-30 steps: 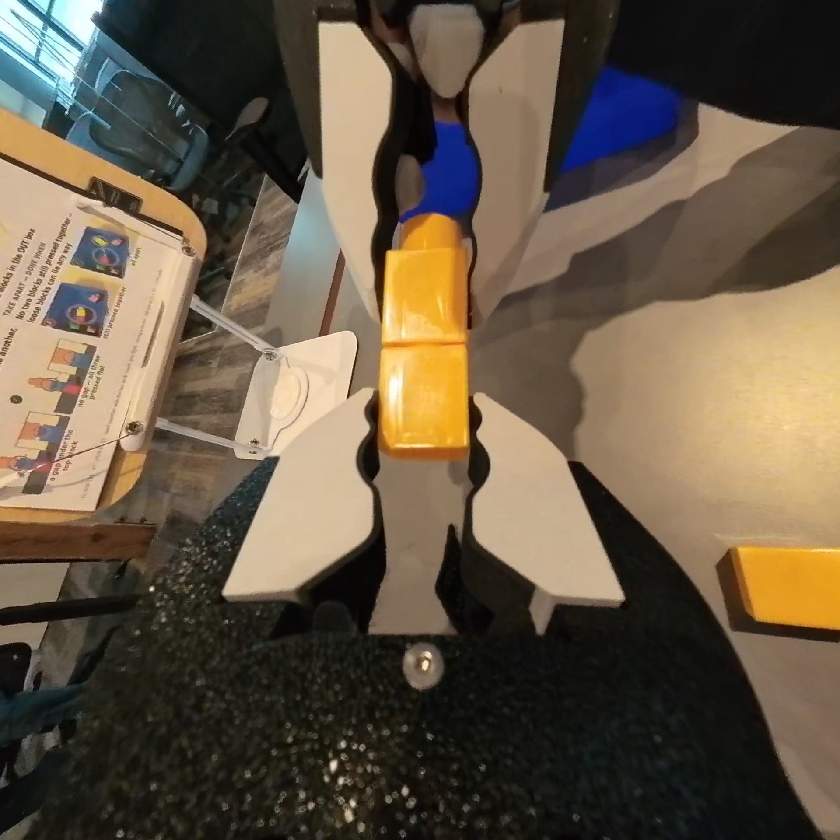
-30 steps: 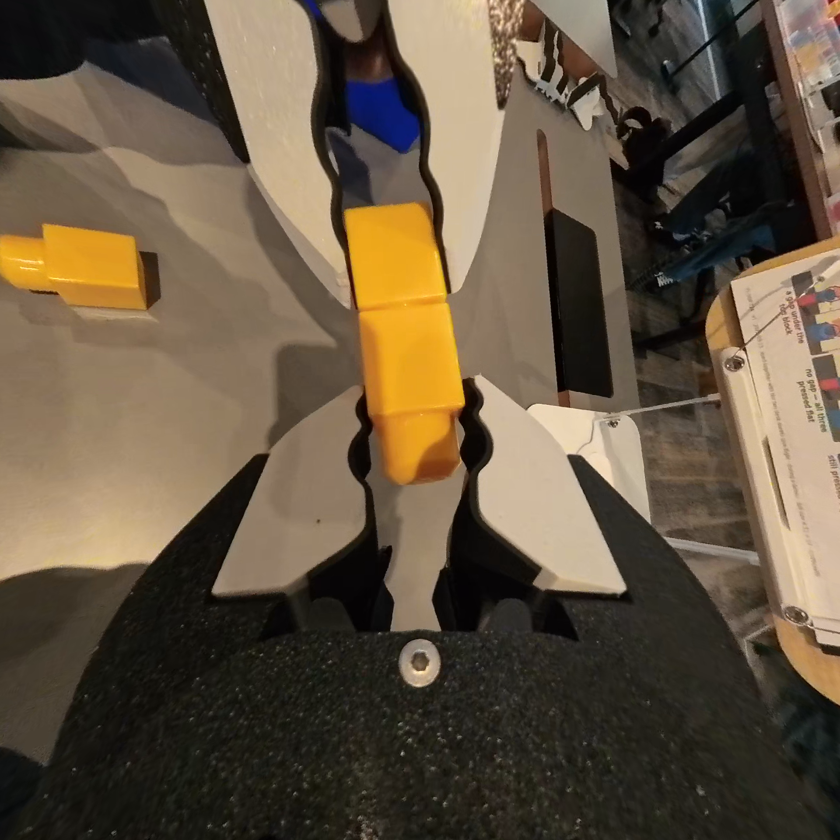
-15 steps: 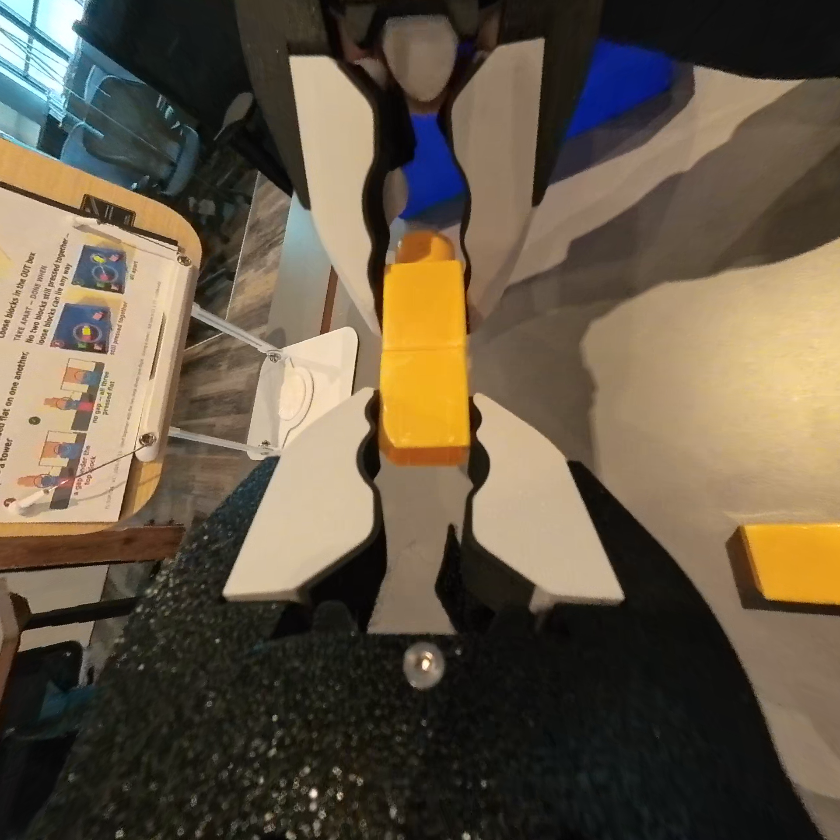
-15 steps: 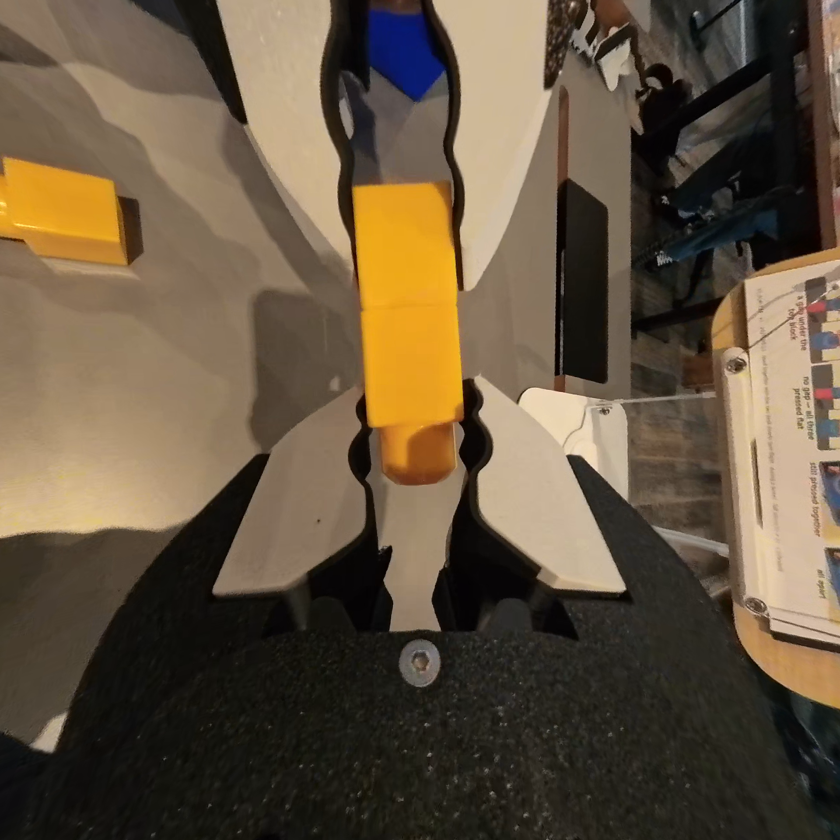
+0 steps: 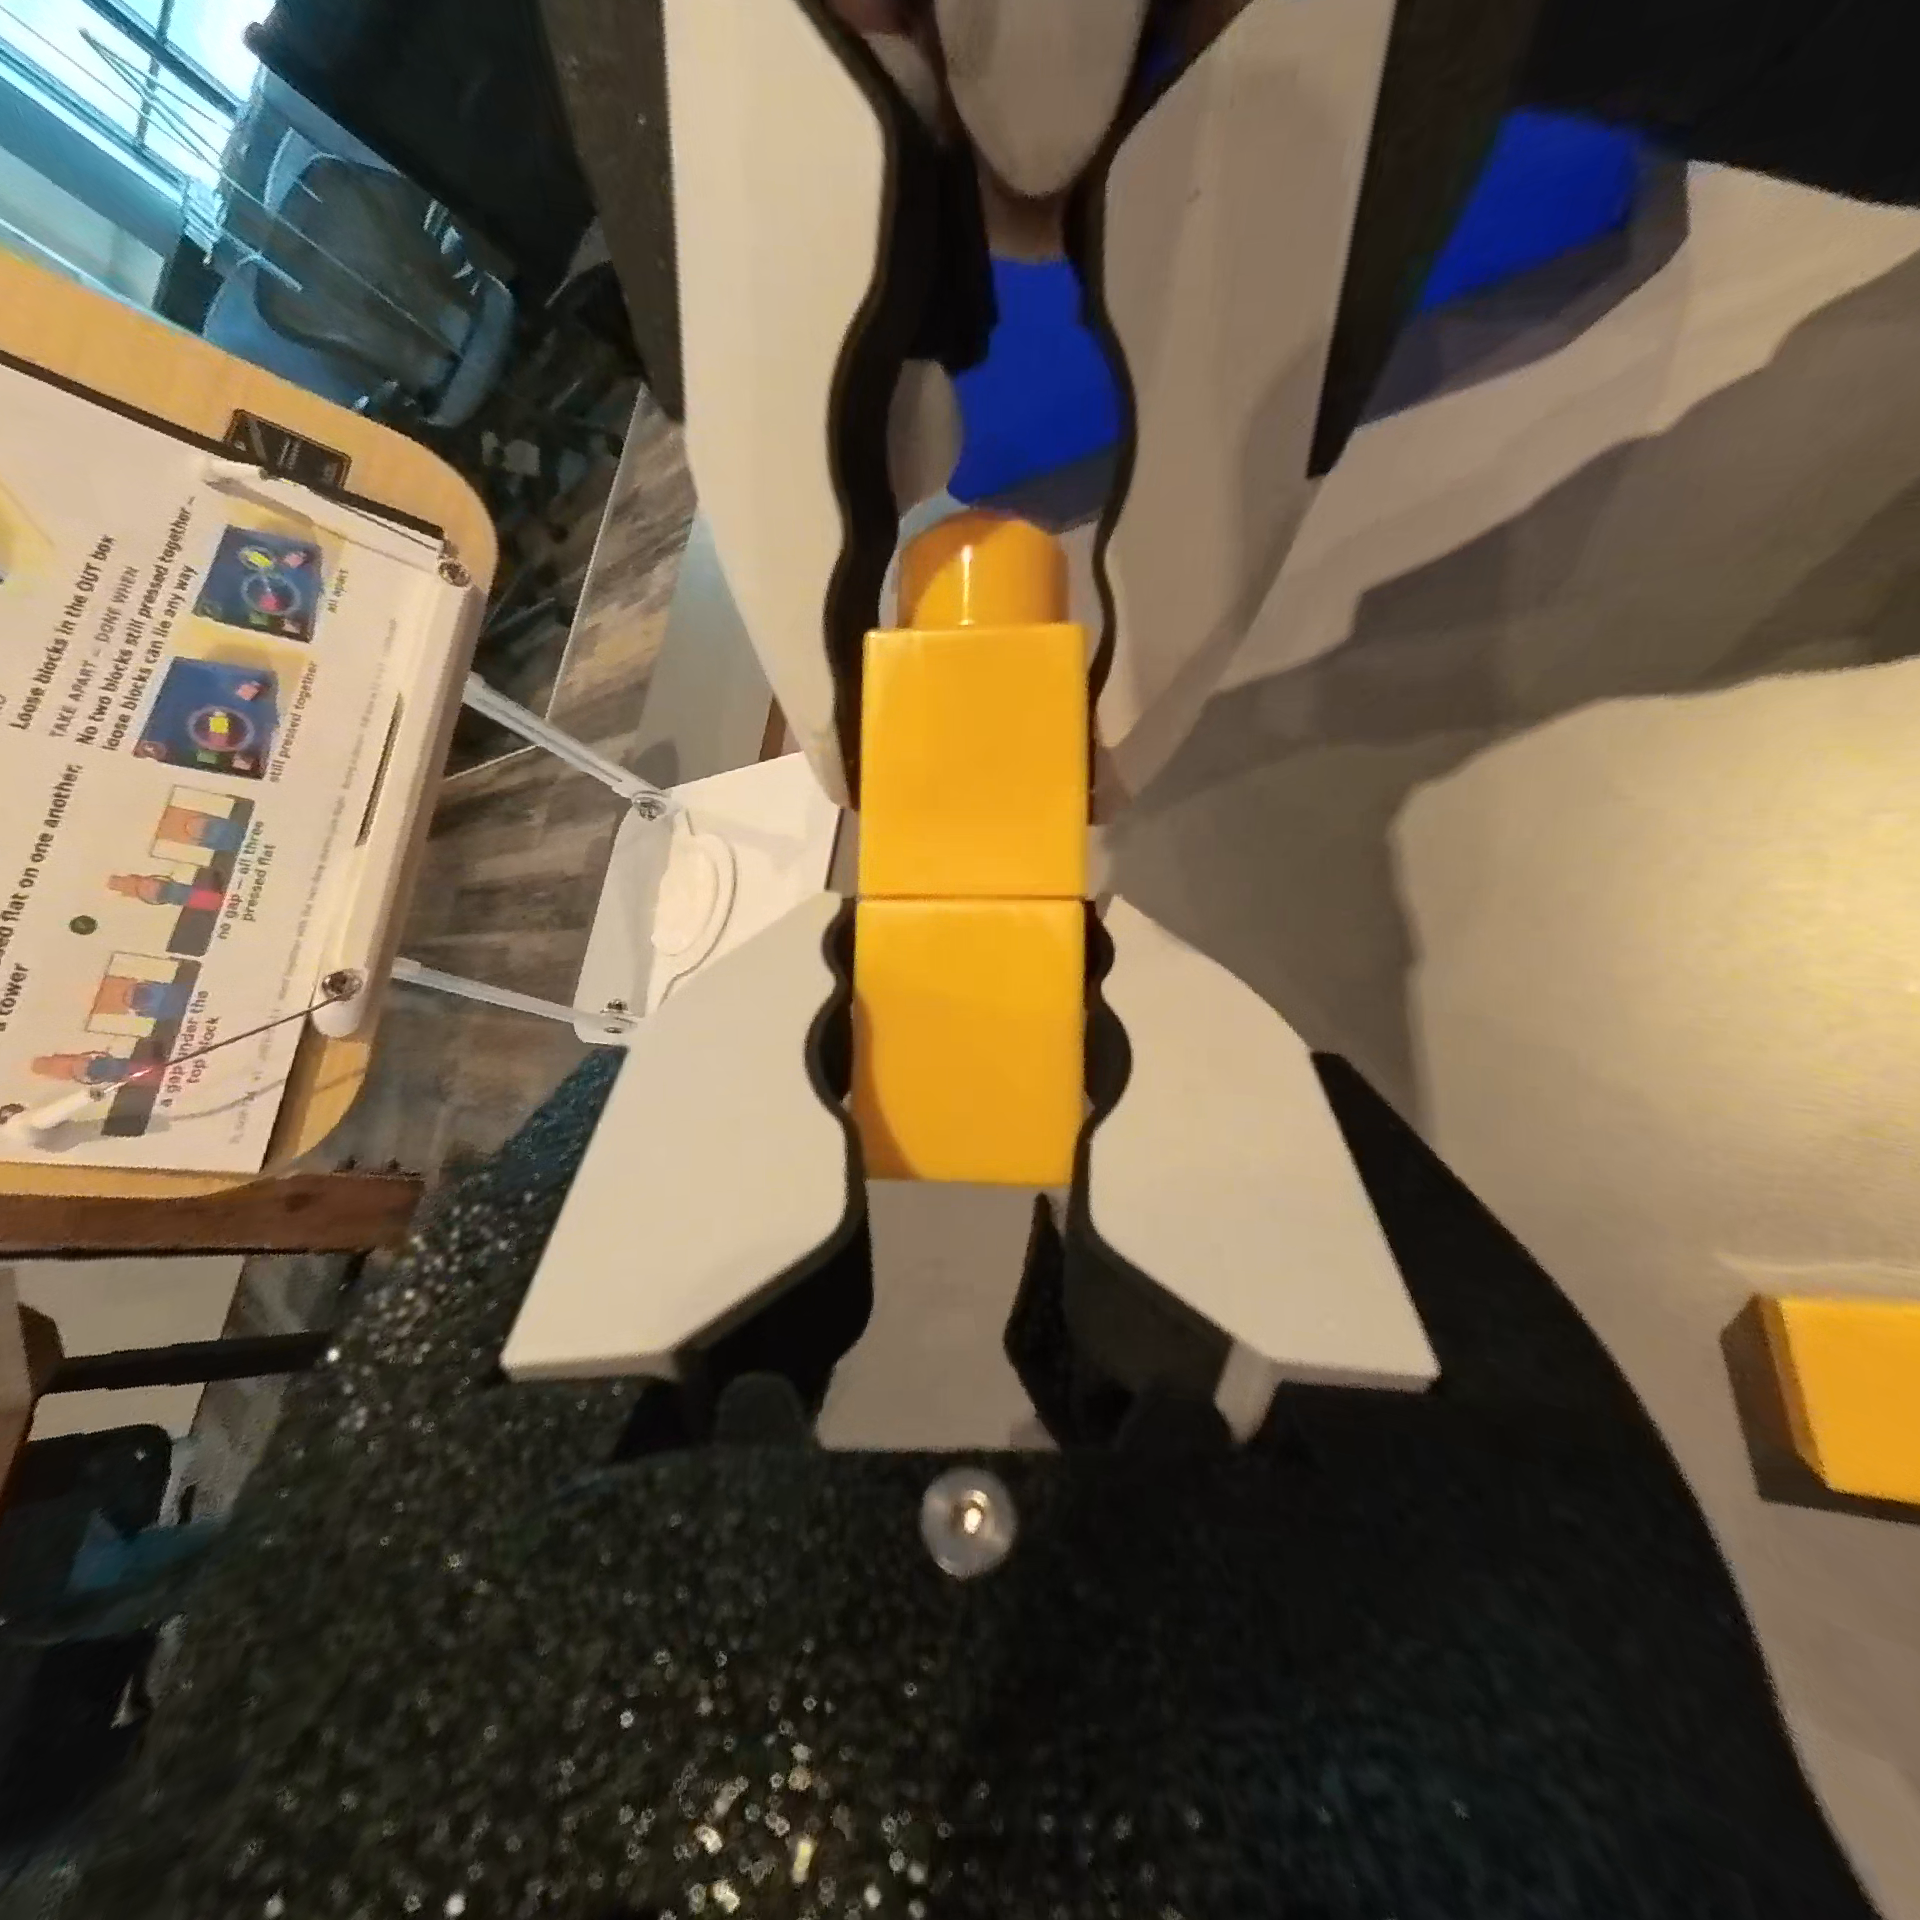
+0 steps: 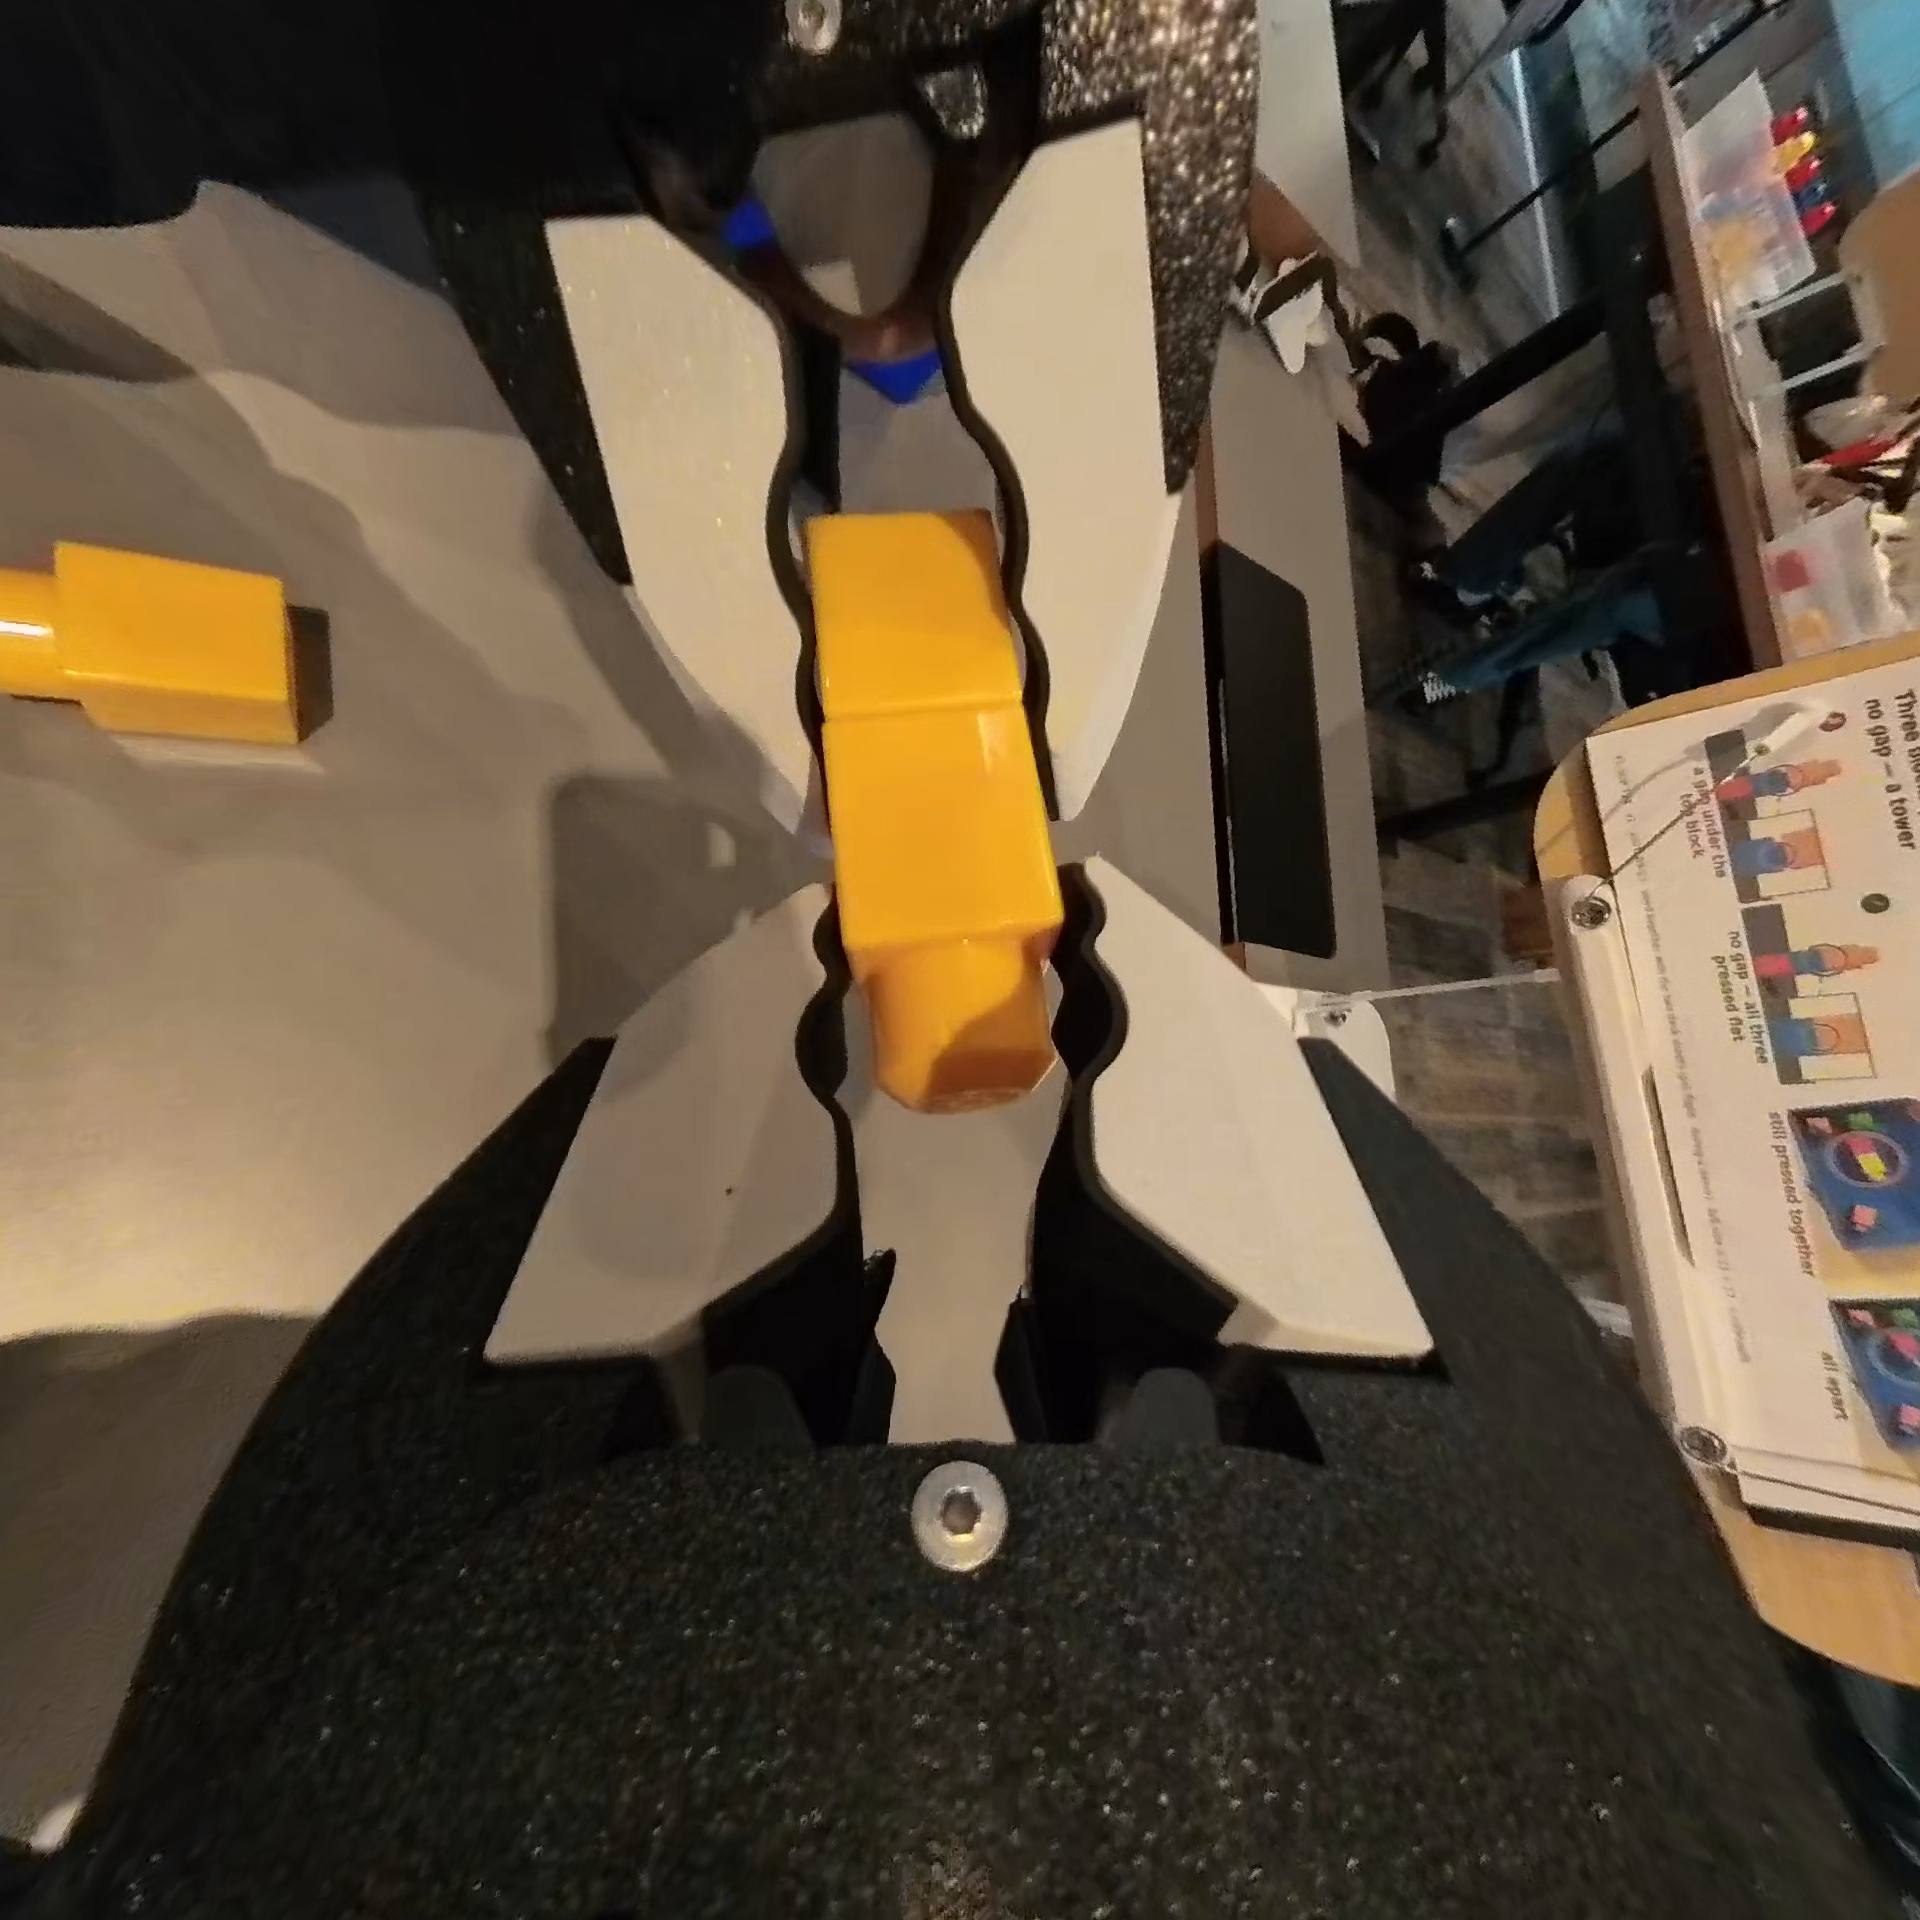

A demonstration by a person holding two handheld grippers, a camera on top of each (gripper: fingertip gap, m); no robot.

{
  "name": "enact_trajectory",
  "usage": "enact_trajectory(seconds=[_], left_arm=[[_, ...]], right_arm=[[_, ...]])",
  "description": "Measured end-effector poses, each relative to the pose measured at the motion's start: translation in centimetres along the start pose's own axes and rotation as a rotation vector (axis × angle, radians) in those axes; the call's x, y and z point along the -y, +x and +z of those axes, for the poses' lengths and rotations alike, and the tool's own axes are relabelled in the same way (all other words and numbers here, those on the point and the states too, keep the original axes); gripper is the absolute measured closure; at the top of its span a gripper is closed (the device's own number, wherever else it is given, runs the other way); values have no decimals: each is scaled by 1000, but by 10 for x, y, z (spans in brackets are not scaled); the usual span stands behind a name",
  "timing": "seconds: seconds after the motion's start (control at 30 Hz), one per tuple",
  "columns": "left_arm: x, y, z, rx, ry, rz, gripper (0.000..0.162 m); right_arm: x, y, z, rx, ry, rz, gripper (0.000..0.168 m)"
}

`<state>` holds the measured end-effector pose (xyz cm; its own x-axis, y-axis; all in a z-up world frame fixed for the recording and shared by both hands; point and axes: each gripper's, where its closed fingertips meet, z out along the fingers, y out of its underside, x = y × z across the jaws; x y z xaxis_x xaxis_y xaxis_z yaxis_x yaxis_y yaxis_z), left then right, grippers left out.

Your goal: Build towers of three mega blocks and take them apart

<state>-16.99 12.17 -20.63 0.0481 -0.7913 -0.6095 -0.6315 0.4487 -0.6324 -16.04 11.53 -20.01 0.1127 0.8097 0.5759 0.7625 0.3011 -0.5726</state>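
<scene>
Two yellow mega blocks are pressed together end to end in the air between my two grippers, which face each other tip to tip. My left gripper is shut on the near block. My right gripper is shut on the far, stud-end block. In the right wrist view my right gripper holds the stud-end block, and the left gripper holds the other block. A third yellow block lies on its side on the grey table; it also shows in the left wrist view.
A blue object lies on the table beyond the grippers. A wooden board with an instruction sheet stands off the table edge on a white stand; the board also shows in the right wrist view. A black panel is by that edge. The grippers are tip to tip, or close to it.
The two grippers have come closer, so their fingertips nearly meet. The joined blocks have slid deeper between the left gripper's fingers. The third block has not moved.
</scene>
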Motion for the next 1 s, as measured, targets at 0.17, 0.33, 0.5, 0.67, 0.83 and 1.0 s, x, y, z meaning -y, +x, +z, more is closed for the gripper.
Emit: enact_trajectory(seconds=[0.17, 0.33, 0.5, 0.67, 0.83, 1.0], left_arm=[[-14, -13, -19, 48, -20, -44, 122], [-36, -36, -51, 161, -14, -136, 122], [-40, -42, -71, 196, 32, -186, 122], [-45, -48, -81, 235, 40, -206, 122], [-43, -47, -82, 229, 63, -211, 122], [-36, -44, -78, 210, 78, -193, 122]], right_arm=[[1, 5, -7, -21, 23, 79, 116], [18, -47, -5, 254, 138, 174, 98], [25, -144, 32, 503, 126, -5, 94], [36, -138, 59, 200, 51, 267, 91], [49, -166, 62, 66, 54, 569, 66], [23, -177, 72, -64, -90, 586, 71]])
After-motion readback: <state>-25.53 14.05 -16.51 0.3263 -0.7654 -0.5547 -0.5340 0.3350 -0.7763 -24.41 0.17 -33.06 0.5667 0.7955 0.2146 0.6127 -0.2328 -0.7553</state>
